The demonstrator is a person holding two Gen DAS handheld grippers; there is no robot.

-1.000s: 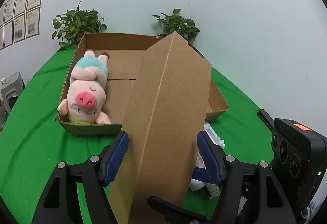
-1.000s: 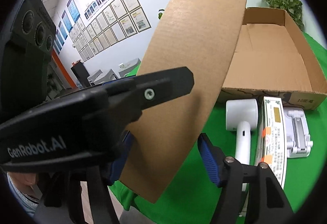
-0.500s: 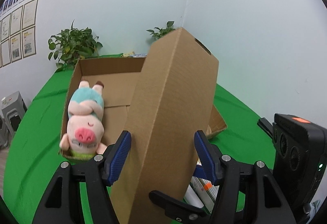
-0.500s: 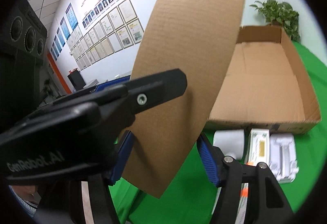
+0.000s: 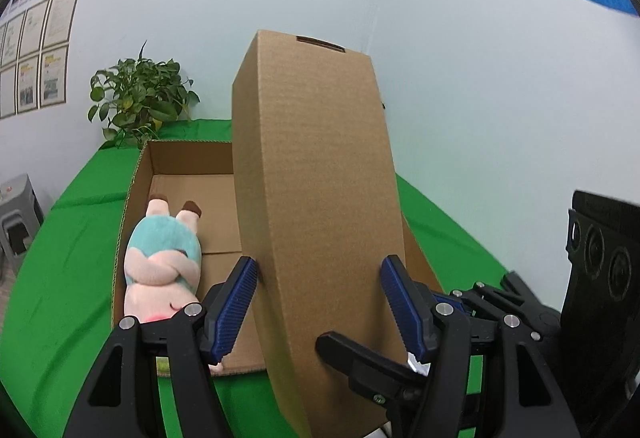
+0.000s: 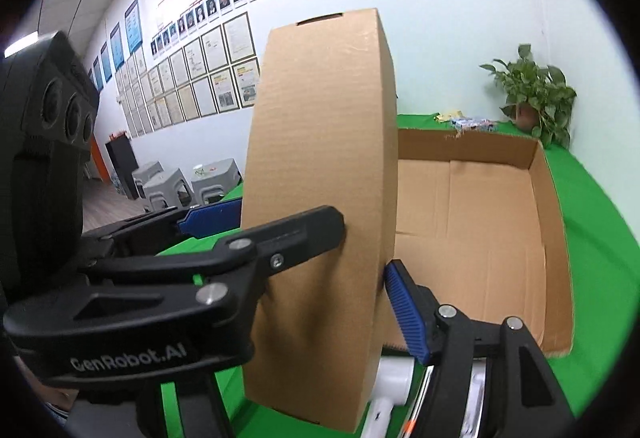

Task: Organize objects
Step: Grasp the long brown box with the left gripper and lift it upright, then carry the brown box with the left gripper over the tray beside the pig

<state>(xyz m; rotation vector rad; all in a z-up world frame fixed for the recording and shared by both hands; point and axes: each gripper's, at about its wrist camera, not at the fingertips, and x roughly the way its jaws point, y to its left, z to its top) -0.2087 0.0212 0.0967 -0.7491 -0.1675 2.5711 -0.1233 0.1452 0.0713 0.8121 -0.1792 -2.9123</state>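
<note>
Since a second ago we have raised the cardboard lid (image 5: 320,198) from a low lean to a steep, almost upright tilt, its top edge now up against the wall in both views. We hold it from both sides: the left gripper (image 5: 318,304) has its blue fingers (image 5: 236,304) pinching the lid's near end across its width, and the right gripper (image 6: 320,278) clamps the same end, one blue finger (image 6: 404,312) pressed on the lid's right edge. The open cardboard box (image 5: 136,198) lies just beyond on the green table (image 5: 60,258), with the plush pig (image 5: 164,262) lying in its left half. A white device (image 6: 390,384) lies on the table below the lid, near the right fingers.
</note>
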